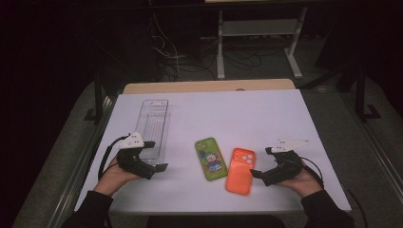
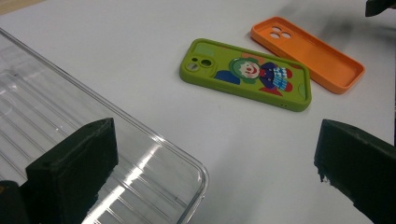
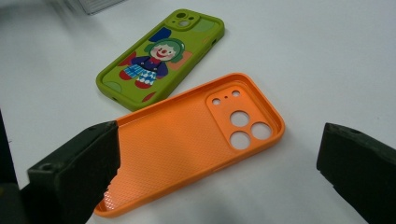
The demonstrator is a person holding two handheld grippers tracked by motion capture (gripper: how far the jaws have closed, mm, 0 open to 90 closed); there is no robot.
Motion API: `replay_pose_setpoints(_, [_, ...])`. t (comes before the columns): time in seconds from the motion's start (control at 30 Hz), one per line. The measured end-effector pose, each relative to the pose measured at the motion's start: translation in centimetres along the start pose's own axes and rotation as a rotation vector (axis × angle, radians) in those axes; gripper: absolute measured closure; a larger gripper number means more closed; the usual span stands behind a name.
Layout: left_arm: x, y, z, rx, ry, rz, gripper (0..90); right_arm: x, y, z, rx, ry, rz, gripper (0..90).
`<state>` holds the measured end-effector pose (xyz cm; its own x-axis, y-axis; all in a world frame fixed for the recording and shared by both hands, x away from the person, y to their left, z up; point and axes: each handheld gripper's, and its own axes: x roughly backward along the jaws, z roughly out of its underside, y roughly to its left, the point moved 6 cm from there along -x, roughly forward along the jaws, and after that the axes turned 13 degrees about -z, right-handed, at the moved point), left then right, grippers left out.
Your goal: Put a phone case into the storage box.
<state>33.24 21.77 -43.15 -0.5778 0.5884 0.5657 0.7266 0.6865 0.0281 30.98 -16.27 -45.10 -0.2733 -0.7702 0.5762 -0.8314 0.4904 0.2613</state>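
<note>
Orange phone case (image 1: 240, 171) lying cavity-up on the white desk (image 1: 266, 114), just beside the green clown case (image 1: 210, 158); clear plastic tray (image 1: 154, 128) further left. Best to bring the right hand-held gripper (image 1: 257, 174) low over one long edge and pinch the thin wall squarely. Right hand (image 1: 300, 179) resting low, jaws apart, aimed at the orange case. Left hand-held gripper (image 1: 161, 167) also apart, empty, at the tray's near corner.

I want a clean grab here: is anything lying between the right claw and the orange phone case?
Nothing visible does. The right claw is open beside the orange phone case, with bare table between them. The green phone case lies on the orange one's far side, apart from it.
</note>
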Motion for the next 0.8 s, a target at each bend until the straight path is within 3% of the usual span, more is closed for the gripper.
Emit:
replay_pose_setpoints(0.33, [0.0, -0.1, -0.1, 0.008, 0.001, 0.002, 0.0, 0.0, 0.2, -0.3, -0.019, 0.018, -0.007, 0.0])
replay_pose_setpoints(0.47, [0.0, -0.1, -0.2, 0.018, -0.001, 0.000, 0.0, 0.0, 0.2, -0.4, -0.003, 0.023, -0.020, 2.5])
replay_pose_setpoints(0.53, [0.1, -0.1, -0.2, 0.006, -0.002, 0.000, 0.0, 0.0, 0.5, -0.5, -0.017, 0.029, -0.034, 6.8])
replay_pose_setpoints(0.8, [0.2, 0.0, -0.3, 0.020, -0.009, 0.003, 0.0, -0.3, 1.0, -1.5, -0.007, 0.028, -0.064, 25.8])
